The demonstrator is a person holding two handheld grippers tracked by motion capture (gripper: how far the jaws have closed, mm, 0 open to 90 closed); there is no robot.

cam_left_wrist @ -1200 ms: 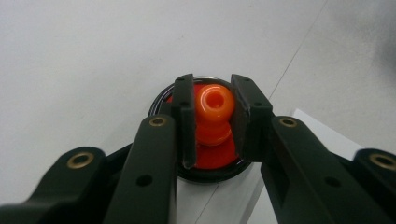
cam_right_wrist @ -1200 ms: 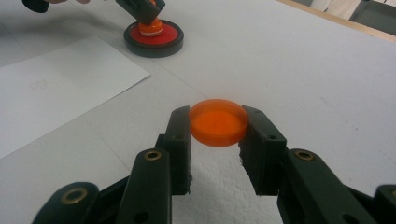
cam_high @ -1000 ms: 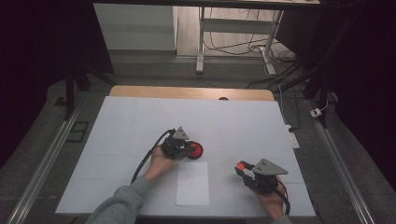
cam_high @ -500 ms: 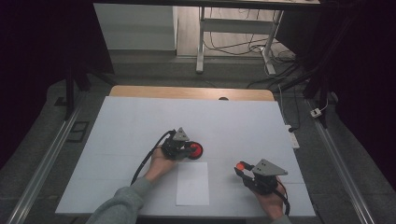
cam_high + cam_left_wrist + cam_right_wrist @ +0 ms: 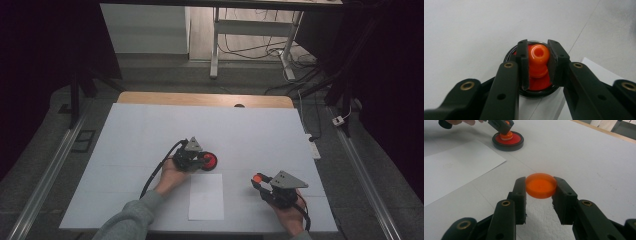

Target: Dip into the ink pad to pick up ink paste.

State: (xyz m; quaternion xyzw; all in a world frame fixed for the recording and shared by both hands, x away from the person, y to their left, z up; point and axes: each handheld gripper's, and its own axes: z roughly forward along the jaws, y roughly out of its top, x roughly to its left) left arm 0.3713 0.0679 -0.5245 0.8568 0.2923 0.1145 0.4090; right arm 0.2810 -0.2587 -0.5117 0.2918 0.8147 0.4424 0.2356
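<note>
From the high view the left gripper (image 5: 197, 159) just looks parked on a red disc with a black rim (image 5: 208, 160), right above the top edge of a white sheet of paper (image 5: 206, 196) on the table (image 5: 130, 125). The left gripper view clears it up: the jaws are clamped on an orange knob (image 5: 538, 60) that stands in the middle of that disc. The right gripper (image 5: 260, 181) sits well apart, near the table's front right. From above you only see an orange blob at its tip; the right gripper view shows a flat orange puck (image 5: 541, 185) squeezed between both pads, held just over the tabletop.
</note>
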